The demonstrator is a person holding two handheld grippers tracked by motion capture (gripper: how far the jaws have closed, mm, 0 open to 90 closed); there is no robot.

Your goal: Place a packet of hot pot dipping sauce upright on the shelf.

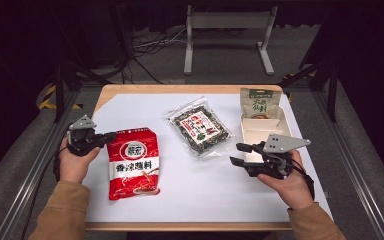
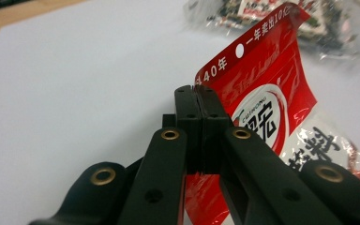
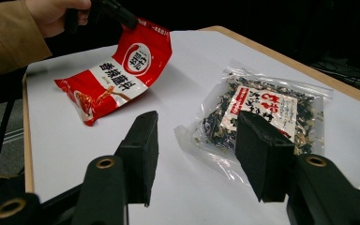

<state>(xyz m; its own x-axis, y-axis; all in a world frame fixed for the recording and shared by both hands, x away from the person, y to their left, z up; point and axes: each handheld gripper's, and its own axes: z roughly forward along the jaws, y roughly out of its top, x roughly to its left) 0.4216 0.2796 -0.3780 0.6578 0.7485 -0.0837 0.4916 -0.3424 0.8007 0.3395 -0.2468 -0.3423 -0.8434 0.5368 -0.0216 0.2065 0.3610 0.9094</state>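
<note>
- The left gripper [image 1: 111, 136] has its fingers [image 2: 188, 112] clamped on the top edge of the red seasoning packet [image 1: 132, 162], near its upper left corner.
- In the right gripper view that pinched end of the packet stands up off the white sheet [image 1: 145, 107] on the desk [image 1: 180, 89], while the lower end rests on the sheet. The pick-up looks begun but not finished.
- The right gripper [image 1: 240, 154] hovers with its fingers [image 3: 143, 150] apart and nothing between them, aimed toward the clear bag of dried black fungus [image 1: 199, 127] at the middle of the sheet. That bag lies untouched.
- A white divided tray [image 1: 275, 126] sits at the right edge, with a green pouch [image 1: 259, 103] at its far end. If the packets are bound for the tray, I judge that all of that is left to do.
- Hard to tell: whether the pouch lies in the tray or leans on it, since the right gripper covers the tray's near end. The small print on all three packs is unreadable.
</note>
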